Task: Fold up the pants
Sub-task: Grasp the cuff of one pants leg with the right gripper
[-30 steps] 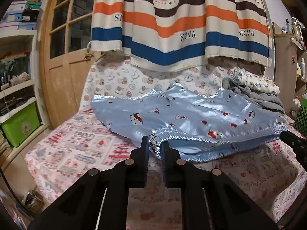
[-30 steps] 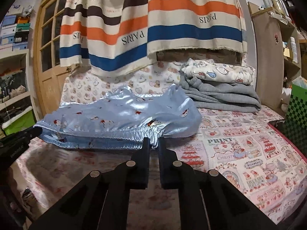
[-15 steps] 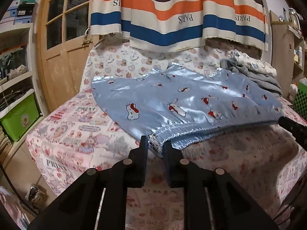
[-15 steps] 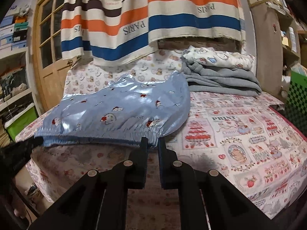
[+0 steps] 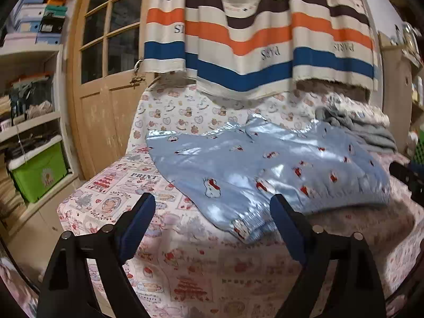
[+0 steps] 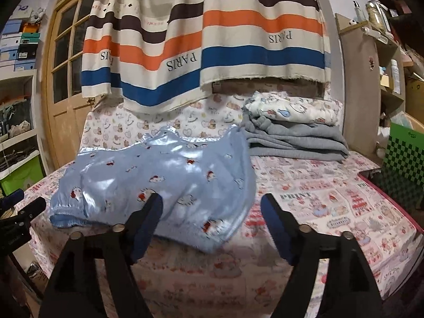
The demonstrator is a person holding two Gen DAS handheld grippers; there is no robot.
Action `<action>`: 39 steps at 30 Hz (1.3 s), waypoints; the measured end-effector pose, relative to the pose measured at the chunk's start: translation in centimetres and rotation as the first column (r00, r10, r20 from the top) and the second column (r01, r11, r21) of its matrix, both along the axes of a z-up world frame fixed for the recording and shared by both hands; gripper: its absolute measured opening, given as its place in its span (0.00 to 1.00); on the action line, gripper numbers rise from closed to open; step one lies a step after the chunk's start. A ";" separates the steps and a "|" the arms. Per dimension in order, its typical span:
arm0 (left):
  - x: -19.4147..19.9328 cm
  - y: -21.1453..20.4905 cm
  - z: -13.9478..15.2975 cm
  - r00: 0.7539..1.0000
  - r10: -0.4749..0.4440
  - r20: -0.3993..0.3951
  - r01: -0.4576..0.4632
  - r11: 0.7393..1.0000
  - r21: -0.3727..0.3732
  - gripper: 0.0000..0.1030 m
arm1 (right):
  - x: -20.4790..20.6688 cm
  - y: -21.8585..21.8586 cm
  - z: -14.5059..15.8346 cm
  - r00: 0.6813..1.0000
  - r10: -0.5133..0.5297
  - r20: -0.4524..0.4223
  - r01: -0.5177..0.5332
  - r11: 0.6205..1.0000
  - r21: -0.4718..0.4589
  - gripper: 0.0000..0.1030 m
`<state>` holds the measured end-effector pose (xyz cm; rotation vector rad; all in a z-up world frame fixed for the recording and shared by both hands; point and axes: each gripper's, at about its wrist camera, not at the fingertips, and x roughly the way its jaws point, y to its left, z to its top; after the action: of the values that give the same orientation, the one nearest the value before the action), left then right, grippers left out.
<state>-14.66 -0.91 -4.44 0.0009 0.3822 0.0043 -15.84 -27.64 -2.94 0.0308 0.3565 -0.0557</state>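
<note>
I see the blue pants lying flat mid-frame on the bed, long axis left-right, waistband nearest me. My left tool and right tool are opening wide, gripping nothing.

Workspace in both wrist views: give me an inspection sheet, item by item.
Surface: bed sheet with a cartoon print, wrinkled.
Job's things: blue satin pants lying spread on the sheet, waistband toward the cameras.
Clutter: grey folded garment with a white printed garment on top, behind the pants on the right.
Grippers: left gripper and right gripper opening, pads off the cloth, waistband edge between the jaws.
Cables: nothing seen.
Surroundings: striped curtain, wooden door, shelves with a green bin.
</note>
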 end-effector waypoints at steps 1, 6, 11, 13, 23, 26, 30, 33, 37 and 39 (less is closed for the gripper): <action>0.1 0.3 0.1 1.000 -0.003 0.000 0.003 1.000 -0.016 0.88 | 0.1 0.4 0.2 1.000 0.016 0.003 -0.016 1.000 -0.002 0.78; 0.0 0.8 0.2 0.999 0.019 0.028 -0.018 1.000 -0.013 0.99 | 0.7 2.4 0.3 0.997 0.077 0.006 -0.077 0.997 -0.017 0.79; 0.5 1.7 -0.4 1.000 0.031 -0.002 -0.031 0.999 -0.013 0.99 | 1.3 3.8 -0.1 0.993 0.116 -0.002 -0.116 0.993 0.002 0.85; 0.6 2.5 -0.7 0.999 0.040 -0.011 -0.041 0.999 -0.036 0.99 | 1.4 4.0 -0.1 0.994 0.112 0.006 -0.112 0.994 0.003 0.88; 2.5 3.3 1.5 0.997 0.051 0.058 -0.052 0.999 0.012 0.99 | 6.5 0.0 4.0 0.999 0.048 -0.007 -0.048 0.999 0.013 0.99; 4.7 4.1 3.2 0.994 0.053 0.092 -0.054 0.999 0.007 1.00 | 8.5 -0.2 4.7 0.997 0.047 -0.062 -0.048 0.999 -0.011 0.99; 6.3 5.7 5.1 0.991 0.086 0.103 -0.085 0.996 -0.009 0.99 | 8.9 1.4 5.3 0.995 0.079 -0.061 -0.082 0.995 -0.056 0.99; 5.3 6.5 5.5 0.984 0.107 0.140 -0.106 0.994 -0.018 0.99 | 8.0 3.5 5.1 0.980 0.195 -0.033 -0.196 0.980 -0.018 0.99; 4.2 6.9 4.6 0.974 0.168 0.153 -0.173 0.985 0.022 0.99 | 7.3 7.6 3.1 0.939 0.340 -0.052 -0.339 0.940 0.029 0.99; 3.9 7.5 3.9 0.972 0.189 0.138 -0.194 0.981 0.020 0.99 | 6.8 9.5 1.8 0.920 0.388 -0.051 -0.386 0.921 0.055 0.99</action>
<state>-10.80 6.56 -0.51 -0.0036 0.2451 0.2009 -9.08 -18.15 -1.10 0.0013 0.4197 0.3455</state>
